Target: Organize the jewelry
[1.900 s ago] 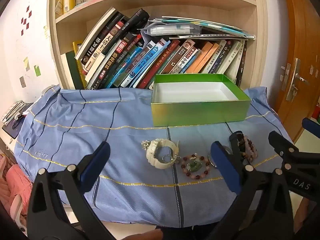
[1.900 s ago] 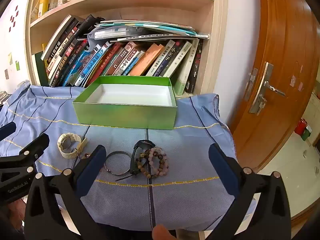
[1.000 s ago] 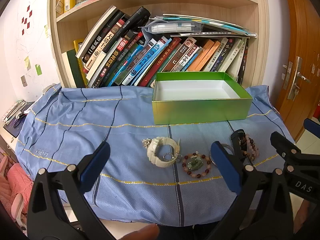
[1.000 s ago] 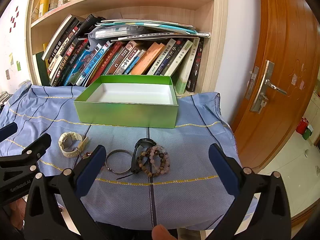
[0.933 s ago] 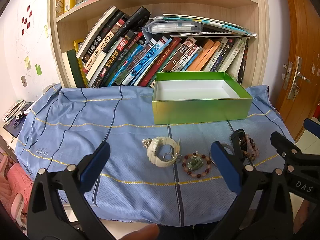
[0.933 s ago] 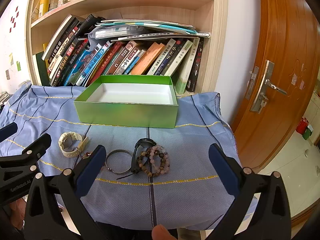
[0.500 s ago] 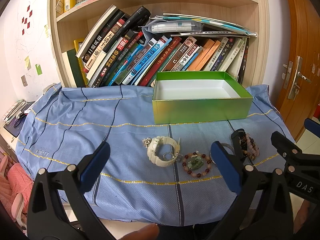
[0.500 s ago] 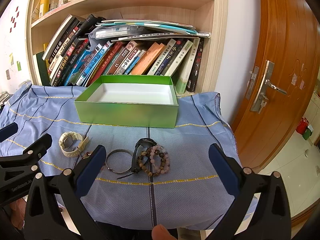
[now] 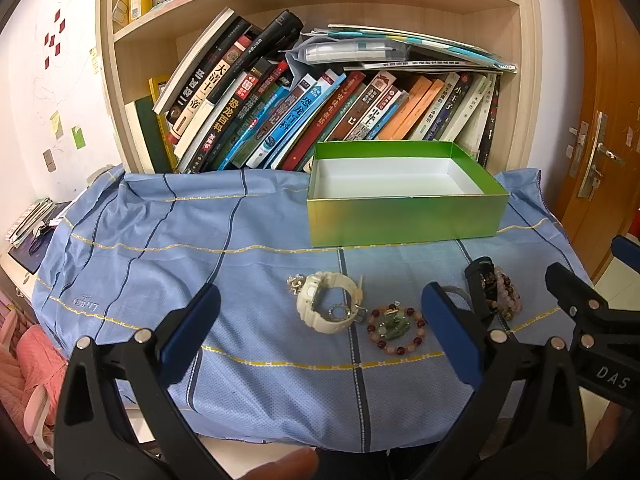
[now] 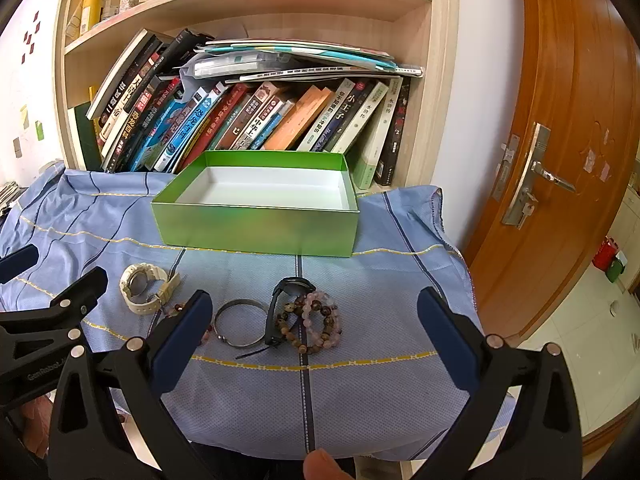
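Observation:
An empty green box [image 9: 404,222] [image 10: 256,226] with a white inside stands at the back of the blue cloth. In front of it lie a cream watch [image 9: 328,307] [image 10: 145,287], a red bead bracelet with a green stone [image 9: 395,325], a silver bangle [image 10: 239,323], a black band [image 10: 285,300] and several bead bracelets [image 10: 316,322] [image 9: 500,292]. My left gripper [image 9: 320,326] hovers open near the front edge, short of the watch. My right gripper [image 10: 314,326] is open too, just short of the bangle and beads. Neither holds anything.
A wooden bookshelf [image 9: 320,92] packed with leaning books rises right behind the box. A wooden door [image 10: 568,160] with a metal handle stands at the right. The blue cloth [image 9: 160,240] lies bare on its left half. A fingertip [image 10: 320,465] shows at the bottom edge.
Both views have shifted only slightly; the jewelry and box lie where they were, and both grippers stay open.

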A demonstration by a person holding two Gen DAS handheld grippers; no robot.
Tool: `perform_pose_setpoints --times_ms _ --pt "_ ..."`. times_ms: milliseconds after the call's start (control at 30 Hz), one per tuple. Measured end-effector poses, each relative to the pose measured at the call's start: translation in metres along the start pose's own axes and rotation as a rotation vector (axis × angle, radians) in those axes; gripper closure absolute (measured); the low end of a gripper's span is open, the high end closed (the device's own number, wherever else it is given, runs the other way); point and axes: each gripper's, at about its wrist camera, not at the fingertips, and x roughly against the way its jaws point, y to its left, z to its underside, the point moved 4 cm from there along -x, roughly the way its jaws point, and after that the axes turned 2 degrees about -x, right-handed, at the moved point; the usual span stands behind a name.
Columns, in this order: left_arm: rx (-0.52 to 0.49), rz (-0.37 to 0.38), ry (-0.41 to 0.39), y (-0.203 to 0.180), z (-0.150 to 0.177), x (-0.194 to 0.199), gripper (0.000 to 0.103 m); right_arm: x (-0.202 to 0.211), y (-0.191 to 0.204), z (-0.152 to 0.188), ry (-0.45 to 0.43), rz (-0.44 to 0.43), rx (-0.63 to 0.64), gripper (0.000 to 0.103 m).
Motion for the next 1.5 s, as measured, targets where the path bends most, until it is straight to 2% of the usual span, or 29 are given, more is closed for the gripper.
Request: perform_pose_setpoints --times_ms 967,1067,1500 --pt "-0.008 -0.002 0.015 0.005 0.006 -0.006 0.004 -0.006 -0.008 -0.001 0.004 0.000 -0.002 0.003" --pt "-0.007 -0.002 0.015 0.005 0.005 -0.007 0.004 0.001 0.005 0.001 0.004 0.000 -0.002 0.003" --pt "-0.012 -0.006 0.025 0.002 0.009 -0.007 0.004 0.000 0.003 0.002 0.007 0.001 -0.004 0.003"
